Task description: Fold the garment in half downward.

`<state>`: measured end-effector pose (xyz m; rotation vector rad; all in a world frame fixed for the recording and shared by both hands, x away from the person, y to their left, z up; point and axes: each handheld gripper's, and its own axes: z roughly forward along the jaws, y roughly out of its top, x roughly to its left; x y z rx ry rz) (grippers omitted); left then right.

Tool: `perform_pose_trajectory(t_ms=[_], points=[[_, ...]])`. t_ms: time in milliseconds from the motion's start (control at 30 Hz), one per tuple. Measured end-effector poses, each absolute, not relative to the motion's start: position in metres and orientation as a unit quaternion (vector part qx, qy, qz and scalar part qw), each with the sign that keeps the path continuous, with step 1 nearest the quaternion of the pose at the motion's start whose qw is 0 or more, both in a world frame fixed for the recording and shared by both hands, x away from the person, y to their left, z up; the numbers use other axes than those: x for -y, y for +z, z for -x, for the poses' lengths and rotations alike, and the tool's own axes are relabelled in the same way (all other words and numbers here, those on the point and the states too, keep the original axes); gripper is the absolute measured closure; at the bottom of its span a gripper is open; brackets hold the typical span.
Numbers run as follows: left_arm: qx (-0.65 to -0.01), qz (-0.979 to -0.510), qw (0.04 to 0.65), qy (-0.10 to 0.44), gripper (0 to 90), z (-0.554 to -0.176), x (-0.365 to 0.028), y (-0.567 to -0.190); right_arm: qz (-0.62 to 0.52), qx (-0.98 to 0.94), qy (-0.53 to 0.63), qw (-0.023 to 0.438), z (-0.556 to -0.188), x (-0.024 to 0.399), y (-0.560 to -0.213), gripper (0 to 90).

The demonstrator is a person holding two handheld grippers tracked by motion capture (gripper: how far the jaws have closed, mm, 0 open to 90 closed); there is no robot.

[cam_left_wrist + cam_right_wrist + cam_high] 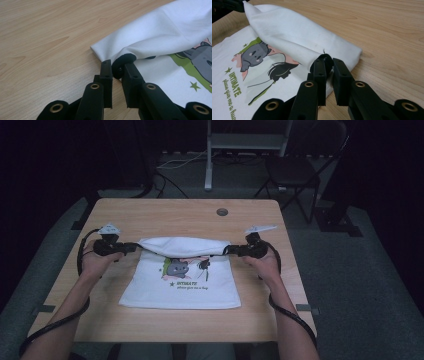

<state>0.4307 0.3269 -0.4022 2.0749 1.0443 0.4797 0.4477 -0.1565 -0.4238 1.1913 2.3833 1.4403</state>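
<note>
On the pale wooden table (150, 215), with its long streaked grain and a small round grommet hole (222, 212) toward the far edge, lies a white T-shirt (185, 287) folded into a rough rectangle. Its cotton looks soft and matte, smooth across the flat near part and gathered into gentle creases where the far part is lifted. A printed cartoon shows on the flat panel: a grey animal figure (253, 55) with pink cheeks, green and salmon patches around it, dark line drawing beside it, and green lettering (234, 87) below.

The far edge of the shirt is raised off the table as a rounded, sagging fold stretched between both tools. The left gripper (131, 248), held in the person's left hand (97, 262), has its two flat, boxy black jaws drawn close together on the left end of that fold; in the left gripper view (117, 68) the white cloth bunches around a dark rounded pad between the jaws. The right gripper (227, 251), in the right hand (265, 264), is likewise pinched onto the right end of the fold; in the right gripper view (326, 65) the cloth tapers into the narrow gap between the jaws, with a small loose thread sticking up there. Brass-coloured rivets mark the jaw arms.

Each gripper carries a grey three-cornered plate on top, and thick black cables trail back along the forearms to the near edge of the table. Beyond the table stand a dark folding chair (295, 170) and a metal stand (247, 142) on grey carpet.
</note>
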Motion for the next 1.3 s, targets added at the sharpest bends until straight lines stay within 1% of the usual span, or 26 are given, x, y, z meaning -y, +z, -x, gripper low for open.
perform_pose_trajectory(t_ms=[200, 433, 633, 833, 1200, 1300], points=[[-0.402, -0.81, 0.382, 0.192, 81.3, -0.425, -0.328, -0.401, -0.396, -0.784, 0.475, 0.051, -0.443, 0.157, -0.424, 82.6], [-0.392, -0.814, 0.382, 0.194, 82.6, -0.419, -0.325, -0.401, -0.392, -0.785, 0.477, 0.056, -0.438, 0.157, -0.423, 82.6], [-0.375, -0.82, 0.38, 0.207, 83.3, -0.412, -0.322, -0.398, -0.385, -0.786, 0.479, 0.062, -0.435, 0.157, -0.418, 82.6], [-0.36, -0.827, 0.372, 0.221, 83.5, -0.404, -0.318, -0.397, -0.379, -0.789, 0.479, 0.065, -0.43, 0.156, -0.415, 82.6], [-0.352, -0.829, 0.368, 0.229, 83.6, -0.393, -0.32, -0.397, -0.371, -0.793, 0.479, 0.066, -0.422, 0.156, -0.412, 82.5], [-0.346, -0.835, 0.359, 0.232, 83.5, -0.39, -0.319, -0.399, -0.368, -0.795, 0.478, 0.066, -0.42, 0.156, -0.412, 82.5]])
